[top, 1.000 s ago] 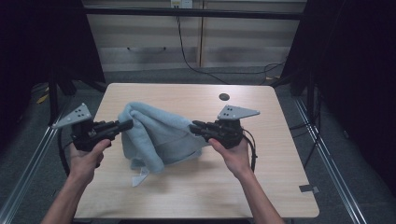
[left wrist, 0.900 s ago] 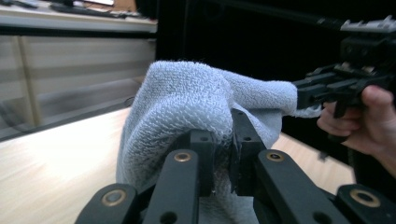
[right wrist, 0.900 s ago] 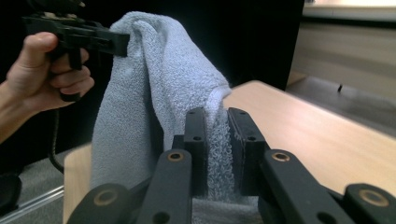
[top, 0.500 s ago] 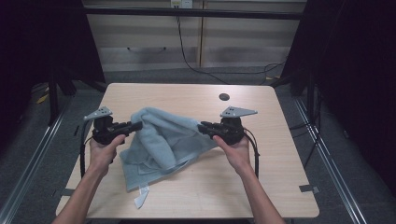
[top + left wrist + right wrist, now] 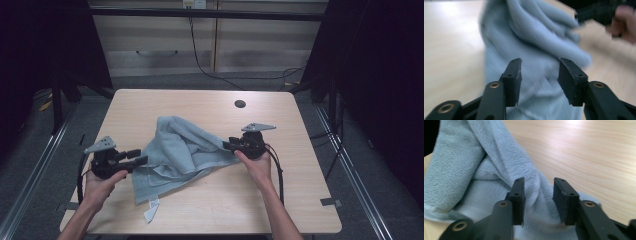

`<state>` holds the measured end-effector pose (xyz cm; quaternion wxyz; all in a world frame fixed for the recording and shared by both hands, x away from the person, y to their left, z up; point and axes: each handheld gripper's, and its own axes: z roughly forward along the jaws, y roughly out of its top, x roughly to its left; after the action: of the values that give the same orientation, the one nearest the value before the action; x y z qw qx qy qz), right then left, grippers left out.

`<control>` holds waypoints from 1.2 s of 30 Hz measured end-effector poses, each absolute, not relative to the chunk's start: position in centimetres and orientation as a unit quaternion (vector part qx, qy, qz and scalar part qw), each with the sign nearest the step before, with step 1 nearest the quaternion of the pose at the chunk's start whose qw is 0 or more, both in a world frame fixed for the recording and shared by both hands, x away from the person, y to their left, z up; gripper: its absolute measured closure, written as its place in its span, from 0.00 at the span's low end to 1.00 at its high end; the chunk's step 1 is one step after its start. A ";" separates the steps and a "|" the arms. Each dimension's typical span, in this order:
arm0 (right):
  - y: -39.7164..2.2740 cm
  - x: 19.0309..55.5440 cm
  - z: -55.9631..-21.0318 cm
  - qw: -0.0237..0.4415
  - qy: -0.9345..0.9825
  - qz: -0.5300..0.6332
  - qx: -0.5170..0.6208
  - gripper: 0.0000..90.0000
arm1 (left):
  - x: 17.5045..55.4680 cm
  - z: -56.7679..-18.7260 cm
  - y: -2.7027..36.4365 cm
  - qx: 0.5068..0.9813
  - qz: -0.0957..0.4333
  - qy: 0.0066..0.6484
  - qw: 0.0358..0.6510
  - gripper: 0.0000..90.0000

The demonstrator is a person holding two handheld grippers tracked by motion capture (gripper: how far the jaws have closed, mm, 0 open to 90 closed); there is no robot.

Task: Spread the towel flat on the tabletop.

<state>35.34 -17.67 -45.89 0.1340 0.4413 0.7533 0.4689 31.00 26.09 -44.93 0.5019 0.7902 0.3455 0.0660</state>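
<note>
A light blue towel (image 5: 180, 150) lies crumpled in the middle of the wooden table (image 5: 300, 200), with a white tag (image 5: 150, 214) at its near corner. My left gripper (image 5: 139, 160) sits low at the towel's left edge. Its jaws have just been opening and stand apart, with towel (image 5: 534, 37) cloth in the gap (image 5: 539, 72) and the pads off it. My right gripper (image 5: 227, 145) is at the towel's right edge. Its jaws have also just been opening and stand apart over the towel (image 5: 474, 170), gap (image 5: 538, 195) showing loose cloth.
A dark round hole (image 5: 240, 104) sits in the table near its far edge. Bare wood lies to the right of the towel and along the front. Cabinets and a hanging cable (image 5: 200, 55) stand beyond the table. The other hand's gripper (image 5: 599, 12) appears far off.
Both hands have come down toward the table. The towel, held up and stretched between shut jaws before, now rests slack on the wood, and both pairs of jaws have opened.
</note>
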 end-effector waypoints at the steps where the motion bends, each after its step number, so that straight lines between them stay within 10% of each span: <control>1: -18.0 35.1 -45.6 0.139 0.751 0.471 0.442 0.62 | 30.7 -45.4 26.0 0.798 0.061 0.337 0.496 0.64; 12: -20.5 32.6 -48.3 0.116 0.771 0.444 0.441 0.71 | 30.5 -49.3 24.4 0.842 0.037 0.315 0.436 0.73; 31: -20.2 34.3 -50.9 0.123 0.784 0.403 0.456 0.46 | 30.1 -50.5 23.2 0.864 0.061 0.277 0.417 0.52; 36: -19.8 34.0 -50.9 0.139 0.797 0.385 0.444 0.47 | 29.1 -50.2 22.7 0.878 0.104 0.258 0.390 0.59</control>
<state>34.00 -19.80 -50.86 0.1388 0.4441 0.7971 0.3848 29.13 22.66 -50.24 0.3898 0.8778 0.2585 0.1035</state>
